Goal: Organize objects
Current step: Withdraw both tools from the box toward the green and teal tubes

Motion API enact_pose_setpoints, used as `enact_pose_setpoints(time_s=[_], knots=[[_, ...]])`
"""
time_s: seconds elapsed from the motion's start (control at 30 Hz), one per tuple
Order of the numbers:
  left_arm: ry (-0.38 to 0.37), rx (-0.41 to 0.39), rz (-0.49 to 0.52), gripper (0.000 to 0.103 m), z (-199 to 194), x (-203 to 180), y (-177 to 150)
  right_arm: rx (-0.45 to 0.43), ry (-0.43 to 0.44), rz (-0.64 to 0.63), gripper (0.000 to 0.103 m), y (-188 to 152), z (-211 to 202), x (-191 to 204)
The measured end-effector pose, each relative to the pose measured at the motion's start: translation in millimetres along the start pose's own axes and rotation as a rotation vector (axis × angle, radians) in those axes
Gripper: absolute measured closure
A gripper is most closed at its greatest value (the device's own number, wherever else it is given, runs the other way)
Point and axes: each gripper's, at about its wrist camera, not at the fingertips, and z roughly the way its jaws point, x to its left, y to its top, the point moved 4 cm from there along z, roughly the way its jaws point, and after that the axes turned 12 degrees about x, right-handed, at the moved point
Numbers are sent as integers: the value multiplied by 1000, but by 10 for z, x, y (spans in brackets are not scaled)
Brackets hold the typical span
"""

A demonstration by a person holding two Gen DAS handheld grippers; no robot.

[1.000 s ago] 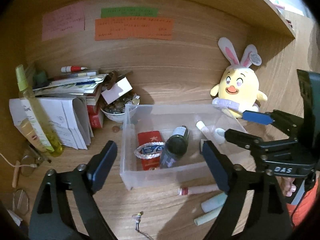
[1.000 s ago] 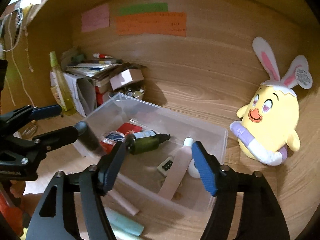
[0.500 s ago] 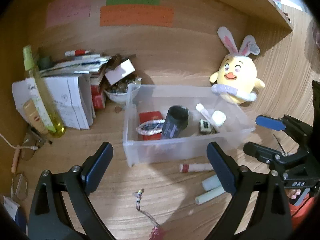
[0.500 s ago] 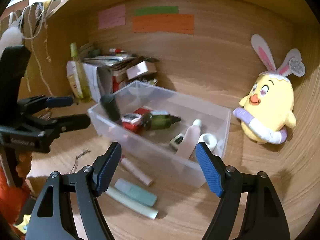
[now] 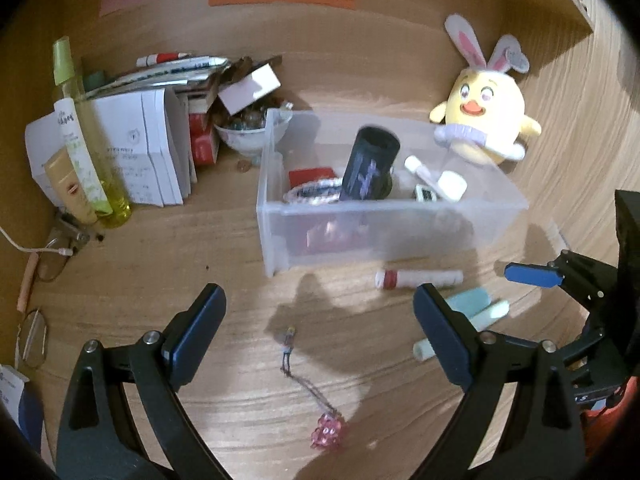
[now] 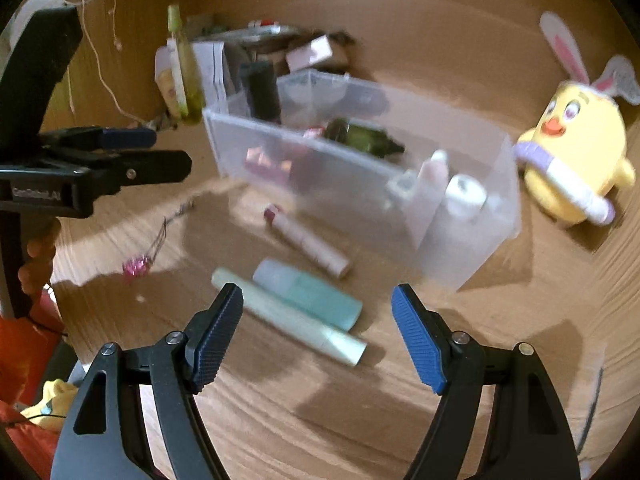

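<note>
A clear plastic bin [image 5: 384, 222] [image 6: 472, 240] on the wooden desk holds a dark tube [image 5: 370, 170], a red box, a green bottle [image 6: 362, 140] and small white items. In front of it lie a white tube with a red cap [image 5: 418, 279] [image 6: 308, 242], a teal tube [image 6: 310, 294] and a pale green tube [image 6: 288, 318]. A pink charm on a chain [image 5: 328, 432] [image 6: 136, 268] lies nearer. My left gripper [image 5: 320, 338] is open and empty above the chain. My right gripper [image 6: 318, 334] is open and empty just over the teal and green tubes.
A yellow bunny plush [image 5: 484, 120] [image 6: 574, 156] stands right of the bin. Papers, boxes, a bowl [image 5: 252, 136] and a yellow-green spray bottle [image 5: 86, 136] crowd the back left. Glasses and a cable [image 5: 32, 276] lie at the left edge.
Both grippers have pulled back from the bin and lowered toward the desk front. The dark tube now stands tilted in the bin. The loose tubes and charm have come closer.
</note>
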Motion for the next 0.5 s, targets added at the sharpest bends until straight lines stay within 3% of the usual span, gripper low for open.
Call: enact_pose_setpoints(time_s=[0.13,0.27,0.5], knots=[[22,20,11,7,39,11,-124,36,35,7,30,-70,93,22],[17,47,5,7,62,34,-254,45,35,-8,50,-133,90,81],[31,73,20,7,47,36,-496,74,50,-78,62,-257,82,271]])
